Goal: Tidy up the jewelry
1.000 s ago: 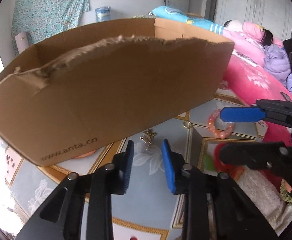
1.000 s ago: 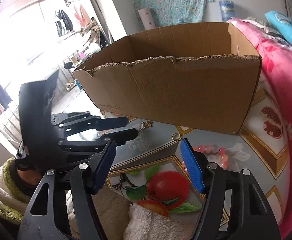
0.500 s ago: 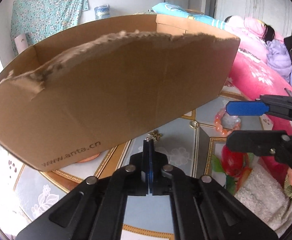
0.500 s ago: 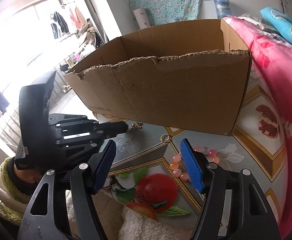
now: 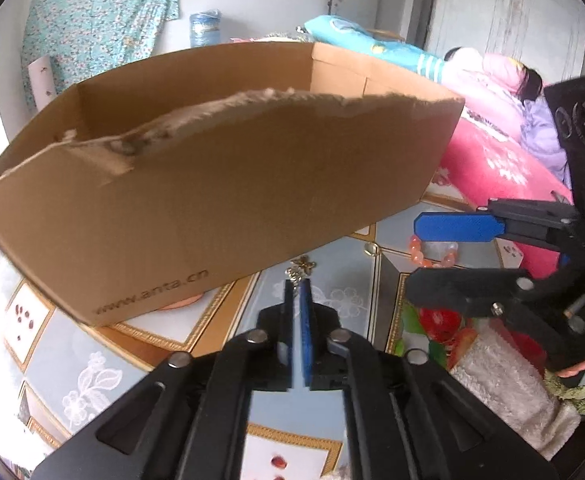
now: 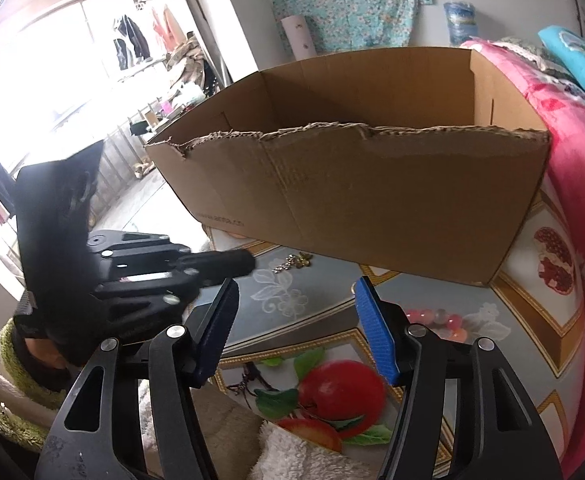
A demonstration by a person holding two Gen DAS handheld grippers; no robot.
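In the left wrist view, the left gripper (image 5: 298, 286) is seen with its jaws almost pressed together. Only a thin slit is left, after a slight easing open just now. Nothing can be made out between the pads. The small gold trinket (image 5: 302, 267) lies on the table (image 5: 152, 360) just beyond the fingertips, close under the near wall of the cardboard box (image 5: 232, 200). It appears to be missed rather than pinched. For a sound pick, the jaws should be opened again and brought down on either side of the trinket. The tips should be lowered until they meet the table, and only then closed. The box wall is close, so little room is left for pushing forward. The bead bracelet (image 5: 432, 254) lies further toward the table's right edge, under the right gripper (image 5: 412, 258).

In the right wrist view, the right gripper (image 6: 296, 286) is seen with its jaws spread, though they have just been narrowing, and nothing is held between them. The bracelet (image 6: 436, 320) lies on the table (image 6: 512, 312) to the right of the blue finger, partly hidden by it. The closed left gripper (image 6: 248, 262) is seen just beside the trinket (image 6: 294, 261), apparently not holding it, below the box (image 6: 372, 200). The right gripper is best kept clear of the trinket until it is lifted over the torn box rim.
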